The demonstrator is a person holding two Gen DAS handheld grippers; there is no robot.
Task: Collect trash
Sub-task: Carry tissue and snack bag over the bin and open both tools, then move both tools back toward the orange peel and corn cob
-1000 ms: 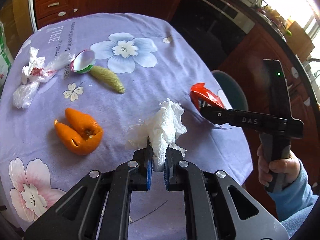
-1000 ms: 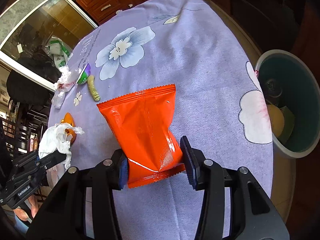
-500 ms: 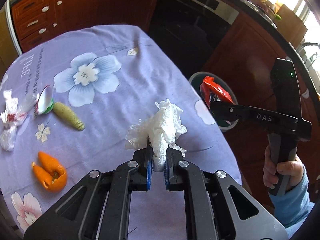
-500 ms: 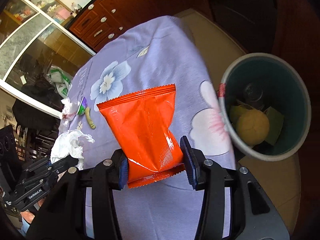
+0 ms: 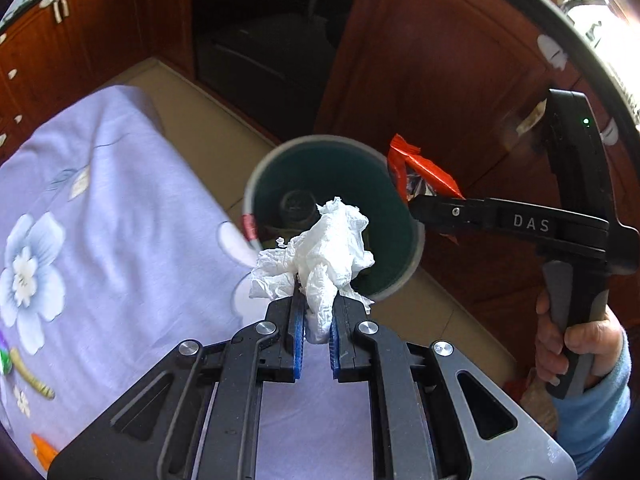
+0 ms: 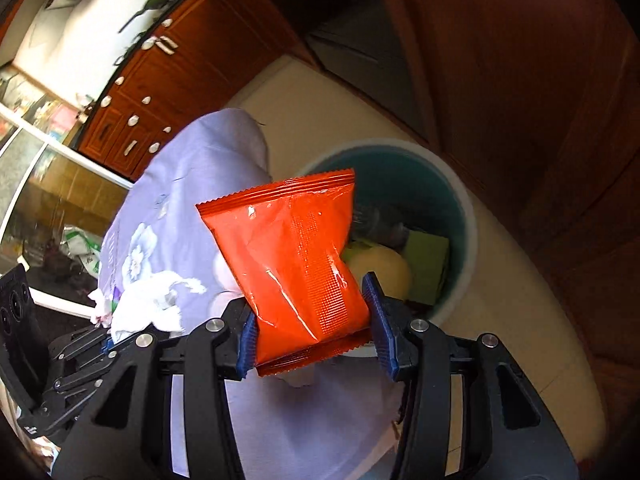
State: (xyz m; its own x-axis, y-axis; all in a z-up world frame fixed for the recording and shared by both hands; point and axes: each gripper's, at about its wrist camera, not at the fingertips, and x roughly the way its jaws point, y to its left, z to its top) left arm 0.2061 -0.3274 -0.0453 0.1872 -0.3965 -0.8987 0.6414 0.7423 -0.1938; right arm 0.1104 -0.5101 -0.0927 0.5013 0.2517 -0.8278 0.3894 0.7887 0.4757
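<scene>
While the left gripper (image 5: 315,322) pinches tissue (image 5: 320,248) and the right gripper (image 6: 312,336) clamps a wrapper (image 6: 296,264) near the bin (image 5: 412,256), scraps (image 5: 32,380) remain far left.

The tissue (image 5: 320,252) was soft crinkled paper, matt white. The packet (image 6: 296,264) was glossy orange foil-like plastic with crimped, ridged seams and bright glare spots. Both grippers (image 5: 316,320) (image 6: 312,340) looked like matt black plastic with shiny metal screws, and the jaws had ribbed blue pads. The cloth (image 5: 120,208) over the surface was smooth matt lilac fabric with printed flowers. The bin (image 5: 404,268) looked like smooth plastic. The cabinets (image 6: 168,76) were polished reddish wood, pretty shiny.
</scene>
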